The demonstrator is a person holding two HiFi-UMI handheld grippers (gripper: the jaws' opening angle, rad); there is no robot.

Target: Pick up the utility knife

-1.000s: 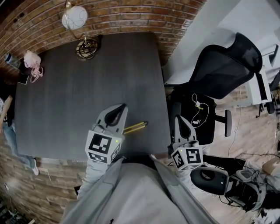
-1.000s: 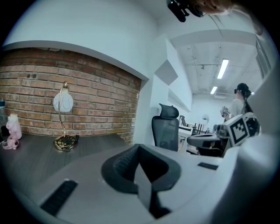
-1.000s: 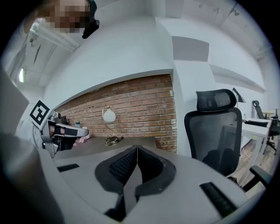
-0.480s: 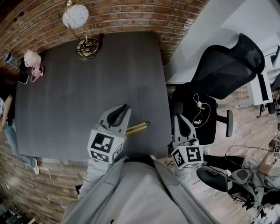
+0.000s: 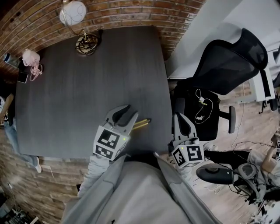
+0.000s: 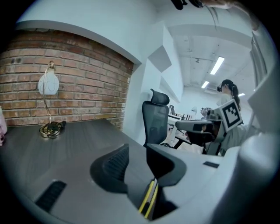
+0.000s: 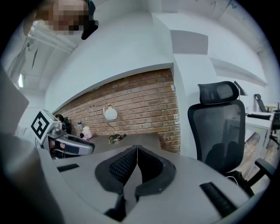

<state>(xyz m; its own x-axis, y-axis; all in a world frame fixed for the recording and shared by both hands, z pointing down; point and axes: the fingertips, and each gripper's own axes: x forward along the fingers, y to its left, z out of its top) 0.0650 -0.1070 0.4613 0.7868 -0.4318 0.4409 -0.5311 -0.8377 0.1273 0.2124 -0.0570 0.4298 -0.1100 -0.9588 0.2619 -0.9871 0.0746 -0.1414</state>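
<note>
Utility knife [image 5: 142,123]: by bench [image 5: 87,87] front edge, long axis roughly along it, one end between left tongs [image 5: 131,111], jaws opening, not pressing. Right tongs [image 5: 178,119] closed, farther off.

Tally: singles all round, and a pair of grippers

One table [image 5: 87,87], one utility knife [image 5: 141,124], one lamp [image 5: 73,12], one pink bundle [image 5: 30,57], one bottle [image 5: 9,58], one mesh-backed office chair [image 5: 227,65]. Two grippers: the left gripper [image 5: 132,111], jaws opening with the knife between them, and the right gripper [image 5: 178,117], jaws together.
</note>
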